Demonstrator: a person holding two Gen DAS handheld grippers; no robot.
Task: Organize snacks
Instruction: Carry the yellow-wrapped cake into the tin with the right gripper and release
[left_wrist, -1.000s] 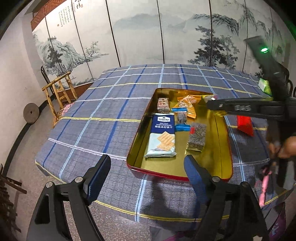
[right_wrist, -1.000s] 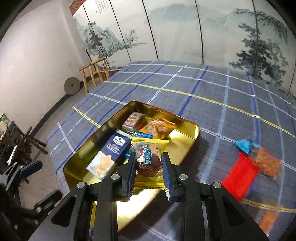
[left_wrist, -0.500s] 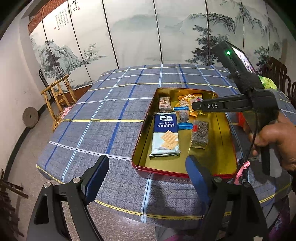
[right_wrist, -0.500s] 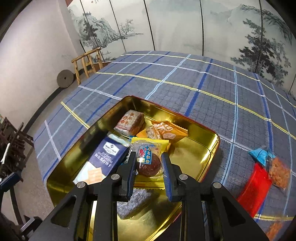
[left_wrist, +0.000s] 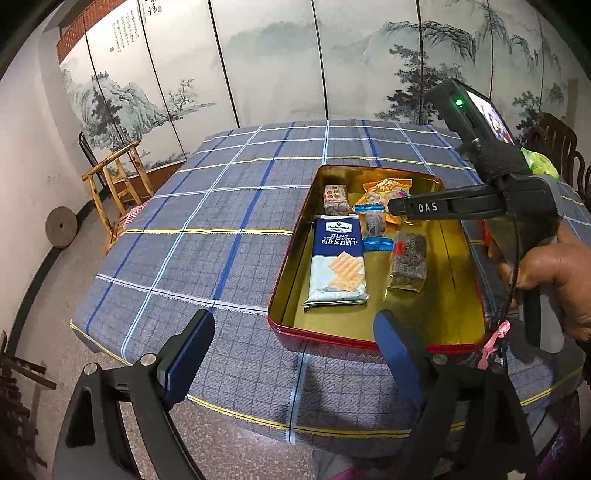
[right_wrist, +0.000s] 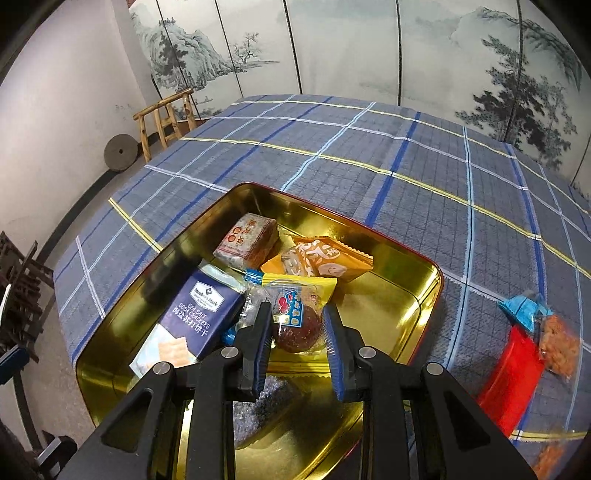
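The left claw (left_wrist: 291, 354) hangs spread wide with nothing between its blue pads; its jaws have just been opening further, above the near edge of the counter (left_wrist: 207, 229) and short of the gold tin (left_wrist: 280, 295). Inside the tin, from left to right, lie the blue cracker pack (left_wrist: 338, 258), a small brown-wrapped cake (left_wrist: 335, 199) behind it, a clear packet with blue ends (left_wrist: 373, 227), an orange packet (left_wrist: 386, 188) and a dark seed bar (left_wrist: 408, 264). Further right, the right claw (right_wrist: 297, 332) is pinching a yellow-topped packet with a round brown cake (right_wrist: 295, 321), held low over the middle of the tin. Right of the tin, a red packet (right_wrist: 511, 373), a blue-wrapped sweet (right_wrist: 524, 308) and an orange-brown snack bag (right_wrist: 559, 341) wait on the cloth.

The likeliest slip, in my judgement, is letting go while the packet overhangs the cracker pack and the clear packet, so it lands tilted on top of them instead of flat. The slick film could also slide out early if the pinch catches only wrapper.

From the left view the held packet is hidden behind the right claw's arm, and the loose snacks are nearly all blocked by the hand (left_wrist: 554, 277). The packet lettering is too small to read, and the red packet is blurred.
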